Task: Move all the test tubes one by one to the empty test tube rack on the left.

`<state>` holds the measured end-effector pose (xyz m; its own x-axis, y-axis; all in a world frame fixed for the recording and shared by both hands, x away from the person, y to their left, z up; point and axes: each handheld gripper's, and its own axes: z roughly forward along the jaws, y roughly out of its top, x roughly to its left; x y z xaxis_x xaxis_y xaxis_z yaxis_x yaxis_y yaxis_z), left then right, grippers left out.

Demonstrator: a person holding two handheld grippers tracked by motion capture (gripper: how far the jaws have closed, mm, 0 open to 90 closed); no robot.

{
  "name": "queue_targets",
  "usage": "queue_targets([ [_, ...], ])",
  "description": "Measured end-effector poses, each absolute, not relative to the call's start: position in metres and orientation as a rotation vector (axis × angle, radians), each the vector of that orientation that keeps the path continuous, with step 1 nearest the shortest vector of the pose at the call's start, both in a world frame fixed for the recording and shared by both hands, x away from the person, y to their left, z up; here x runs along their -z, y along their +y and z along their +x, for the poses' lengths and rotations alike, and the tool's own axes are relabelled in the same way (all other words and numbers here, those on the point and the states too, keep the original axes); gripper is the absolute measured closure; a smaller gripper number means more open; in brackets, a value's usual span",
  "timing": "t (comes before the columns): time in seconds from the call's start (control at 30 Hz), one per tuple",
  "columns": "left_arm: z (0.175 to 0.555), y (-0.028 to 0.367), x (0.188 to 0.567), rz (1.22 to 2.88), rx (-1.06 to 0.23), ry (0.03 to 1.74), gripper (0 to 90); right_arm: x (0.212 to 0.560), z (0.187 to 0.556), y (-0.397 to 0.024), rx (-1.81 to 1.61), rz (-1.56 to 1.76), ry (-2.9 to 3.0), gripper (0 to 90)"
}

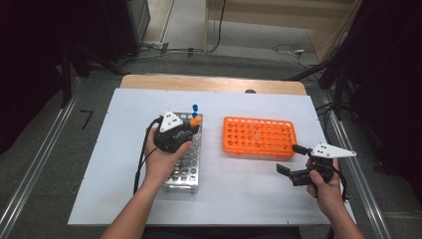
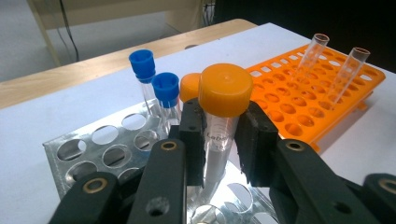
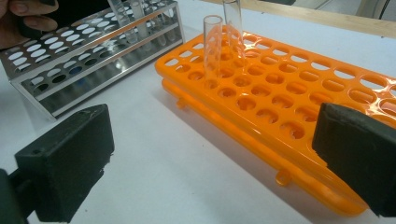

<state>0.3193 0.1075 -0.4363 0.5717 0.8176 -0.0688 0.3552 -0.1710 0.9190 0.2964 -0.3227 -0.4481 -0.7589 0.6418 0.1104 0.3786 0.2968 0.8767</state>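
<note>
My left gripper [image 2: 219,140] is shut on a clear tube with an orange cap [image 2: 225,91], upright above the far end of a metal rack [image 2: 93,144]. In the high view that gripper [image 1: 191,128] hangs over the metal rack [image 1: 186,169]. Behind the held tube stand another orange-capped tube [image 2: 189,87] and two blue-capped tubes [image 2: 142,65]. An orange rack [image 1: 259,137] lies to the right and holds two open clear tubes [image 3: 212,46]. My right gripper [image 1: 290,159] is open near that rack's front right corner, with nothing between its jaws [image 3: 215,158].
A white sheet [image 1: 224,189] covers the table, whose wooden edge [image 1: 214,83] shows at the back. Cables lie on the floor beyond the table. The metal rack [image 3: 84,51] has several unfilled holes. A cable trails from the left gripper along the forearm.
</note>
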Motion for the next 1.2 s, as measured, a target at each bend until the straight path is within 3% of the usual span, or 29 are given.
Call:
queue_targets([
  [0.3,0.318,0.111,0.434,1.741,-0.485,0.976,54.1,0.447,0.3,-0.319,-1.455,0.933,2.301,0.0],
  [0.47,0.312,0.117,0.431,1.687,-0.436,0.948,38.3,0.445,0.305,-0.312,-1.461,0.93,2.297,0.0],
  [0.83,0.296,0.131,0.43,1.631,-0.363,0.899,15.2,0.449,0.325,-0.298,-1.49,0.943,2.311,4.9],
  [1.0,0.289,0.137,0.432,1.617,-0.314,0.878,3.4,0.452,0.332,-0.288,-1.491,0.95,2.319,11.7],
  [1.2,0.283,0.144,0.433,1.599,-0.293,0.844,0.0,0.458,0.342,-0.278,-1.469,1.011,2.306,27.2],
])
